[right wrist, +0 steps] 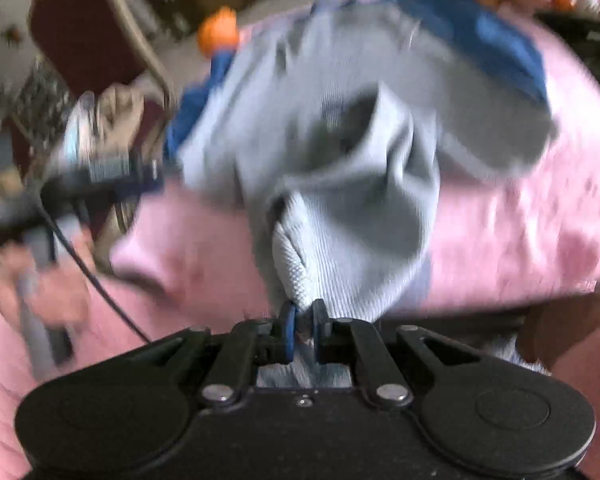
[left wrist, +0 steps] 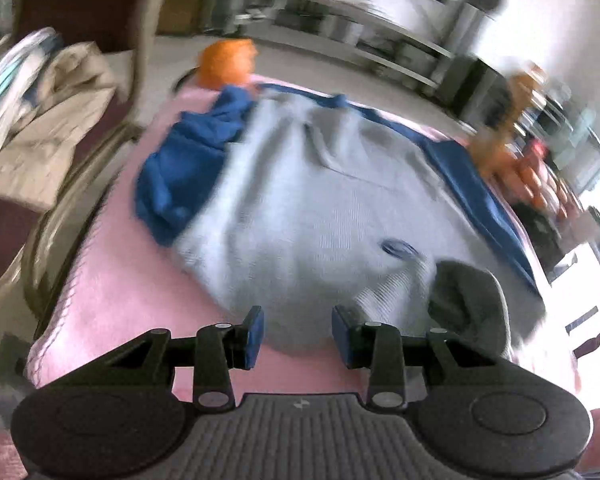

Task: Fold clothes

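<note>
Sweater [left wrist: 312, 216], pale grey-blue knit with blue sleeves, lies spread on a table covered by a pink cloth [left wrist: 112, 300], one blue sleeve [left wrist: 180, 168] bunched at its far left side. Right tongs [right wrist: 303, 322] are clamped on a pinch of the sweater's near edge, and the fabric rises from the table in a draped cone toward them. Left tongs [left wrist: 298, 330] stand apart with nothing between them, just over the near hem. Both views are smeared by motion, so fine creases are hard to read. To carry this fold well, I judge the lifted edge should travel low and level across the body, with the left tongs taking the matching corner so the hem stays straight rather than twisting
</note>
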`<state>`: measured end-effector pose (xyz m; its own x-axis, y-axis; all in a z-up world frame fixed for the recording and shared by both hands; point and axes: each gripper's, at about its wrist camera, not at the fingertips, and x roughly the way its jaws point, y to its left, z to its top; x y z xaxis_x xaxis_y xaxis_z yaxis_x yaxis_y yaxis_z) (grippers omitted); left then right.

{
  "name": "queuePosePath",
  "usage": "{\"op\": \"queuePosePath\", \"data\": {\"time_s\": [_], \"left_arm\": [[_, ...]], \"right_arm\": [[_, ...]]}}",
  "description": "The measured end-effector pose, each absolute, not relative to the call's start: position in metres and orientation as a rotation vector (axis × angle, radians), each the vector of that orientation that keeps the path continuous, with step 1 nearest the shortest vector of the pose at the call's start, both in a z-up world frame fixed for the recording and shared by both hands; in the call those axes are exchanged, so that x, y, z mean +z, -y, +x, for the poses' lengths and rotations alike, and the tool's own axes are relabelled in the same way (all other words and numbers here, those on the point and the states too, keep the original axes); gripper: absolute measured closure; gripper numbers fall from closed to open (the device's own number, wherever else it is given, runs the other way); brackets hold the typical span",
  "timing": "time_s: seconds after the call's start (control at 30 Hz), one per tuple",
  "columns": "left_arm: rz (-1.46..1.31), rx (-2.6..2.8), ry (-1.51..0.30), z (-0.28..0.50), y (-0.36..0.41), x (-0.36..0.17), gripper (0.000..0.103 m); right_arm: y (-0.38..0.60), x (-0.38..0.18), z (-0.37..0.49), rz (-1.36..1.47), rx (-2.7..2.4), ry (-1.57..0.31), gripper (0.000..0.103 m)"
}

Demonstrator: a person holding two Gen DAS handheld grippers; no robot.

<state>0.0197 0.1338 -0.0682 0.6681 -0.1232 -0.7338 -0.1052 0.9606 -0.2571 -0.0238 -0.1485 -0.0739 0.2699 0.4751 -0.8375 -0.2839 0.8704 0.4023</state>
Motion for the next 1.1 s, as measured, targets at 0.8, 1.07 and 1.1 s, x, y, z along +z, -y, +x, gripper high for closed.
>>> {"op": "queuePosePath", "data": {"time_s": [0.8, 1.07, 1.1], "left_arm": [[-0.121, -0.256, -0.732, 0.093, -0.026, 0.009, 0.071], [0.055, -0.288, -0.673, 0.033, -0.024, 0.03, 0.064], [0.057, -0.297, -0.68, 0.025, -0.028, 0.026, 0.064]], "right_arm": [[0.174, -0.083, -0.05, 0.316, 0.6, -1.151, 0.095], [0.16, -0.077, -0.062, 0.195, 0.677, -1.167, 0.095], [0.157, -0.076, -0.064, 0.173, 0.691, -1.169, 0.095]]}}
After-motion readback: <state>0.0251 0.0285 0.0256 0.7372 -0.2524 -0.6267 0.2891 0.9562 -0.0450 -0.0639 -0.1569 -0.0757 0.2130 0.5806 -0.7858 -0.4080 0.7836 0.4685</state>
